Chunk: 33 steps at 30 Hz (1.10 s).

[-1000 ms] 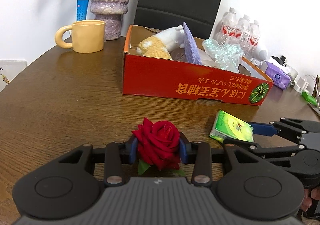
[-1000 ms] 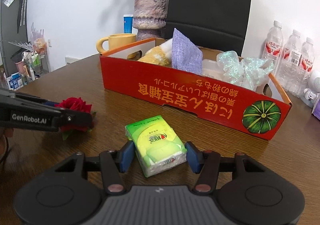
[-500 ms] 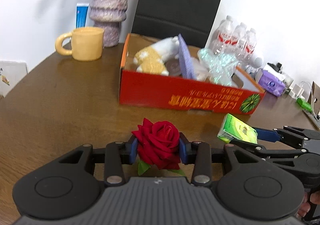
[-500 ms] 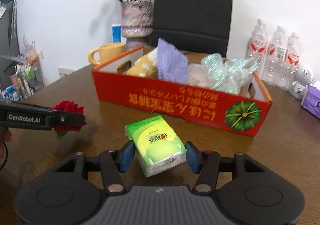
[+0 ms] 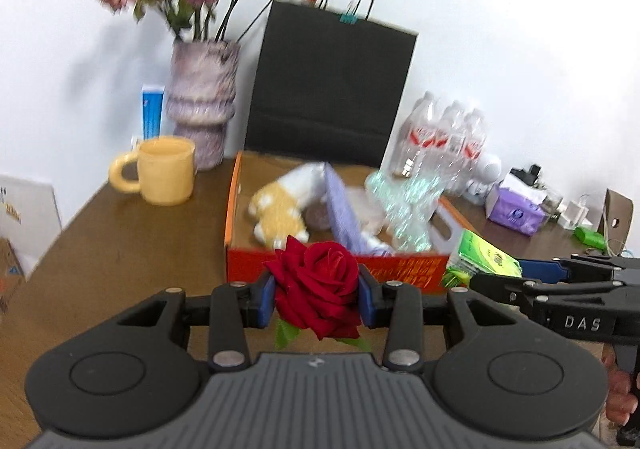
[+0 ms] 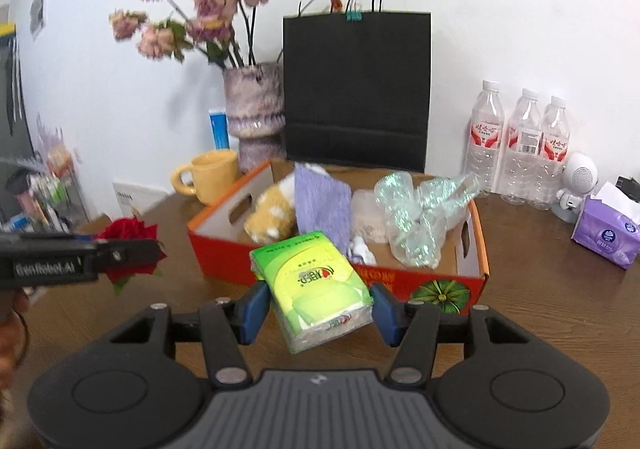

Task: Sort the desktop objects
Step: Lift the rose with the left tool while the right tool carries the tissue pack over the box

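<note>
Above the brown table (image 6: pixel 540 249), both grippers hold their loads clear of the wood: the left gripper (image 5: pixel 316 295) is closed on a red rose (image 5: pixel 320 281), its blue pads pressed into the petals, and the right gripper (image 6: pixel 318 307) is clamped on a green tissue pack (image 6: pixel 316 289), pads tight against its two long sides. Just ahead stands the red cardboard box (image 6: pixel 478 249), already holding a yellow plush toy (image 6: pixel 270 219), a purple cloth (image 6: pixel 322 201) standing on edge and some crinkled clear wrap (image 6: pixel 416 217). By my reading the sorting is well along, with these two things seemingly the last loose ones near the box; they are not in it yet. Open floor inside the box shows mainly at its near left corner and behind the wrap, so the rose has the easier drop. The near wall must be cleared by both loads. The two grippers sit close side by side and could knock together over the box. A yellow mug (image 6: pixel 210 177) and a vase (image 6: pixel 254 113) stand close by the box's far left corner.
</note>
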Motion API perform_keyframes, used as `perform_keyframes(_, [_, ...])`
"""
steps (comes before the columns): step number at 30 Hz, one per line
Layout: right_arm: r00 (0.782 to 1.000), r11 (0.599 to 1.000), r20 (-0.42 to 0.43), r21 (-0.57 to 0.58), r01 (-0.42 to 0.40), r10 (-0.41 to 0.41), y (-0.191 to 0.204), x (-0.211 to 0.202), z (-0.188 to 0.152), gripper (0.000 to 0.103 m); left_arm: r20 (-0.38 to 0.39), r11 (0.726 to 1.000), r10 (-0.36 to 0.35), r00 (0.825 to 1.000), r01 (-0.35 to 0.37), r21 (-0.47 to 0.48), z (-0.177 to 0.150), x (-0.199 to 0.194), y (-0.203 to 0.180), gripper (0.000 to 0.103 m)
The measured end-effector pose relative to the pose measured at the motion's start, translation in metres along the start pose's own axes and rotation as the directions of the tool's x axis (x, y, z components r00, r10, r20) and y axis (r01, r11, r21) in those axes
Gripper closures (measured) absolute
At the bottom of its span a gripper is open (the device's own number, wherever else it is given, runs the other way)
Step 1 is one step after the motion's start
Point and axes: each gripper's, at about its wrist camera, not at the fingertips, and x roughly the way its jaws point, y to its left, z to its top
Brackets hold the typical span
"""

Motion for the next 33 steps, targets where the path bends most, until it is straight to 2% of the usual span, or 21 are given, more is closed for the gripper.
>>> perform_keyframes(8, [0.998, 1.0, 0.064, 0.006, -0.008, 0.007, 0.005, -0.033, 0.04, 0.049, 0.116, 1.0, -0.016, 0.993, 0.015, 0.013, 0.04, -0.039, -0.013, 0.063])
perform_keyframes(12, [0.996, 1.0, 0.093, 0.01, -0.01, 0.009, 0.007, -0.047, 0.056, 0.049, 0.14, 1.0, -0.018, 0.99, 0.016, 0.02, 0.051, -0.052, -0.015, 0.063])
perform_keyframes(22, [0.996, 1.0, 0.088, 0.031, 0.004, -0.006, 0.001, -0.044, 0.052, 0.049, 0.102, 0.999, -0.027, 0.994, 0.024, 0.022, 0.053, -0.038, -0.019, 0.063])
perform_keyframes(33, [0.998, 0.997, 0.054, 0.077, 0.023, -0.027, -0.02, -0.008, 0.043, 0.049, 0.046, 0.998, -0.057, 0.997, 0.056, 0.036, 0.052, 0.007, -0.027, 0.063])
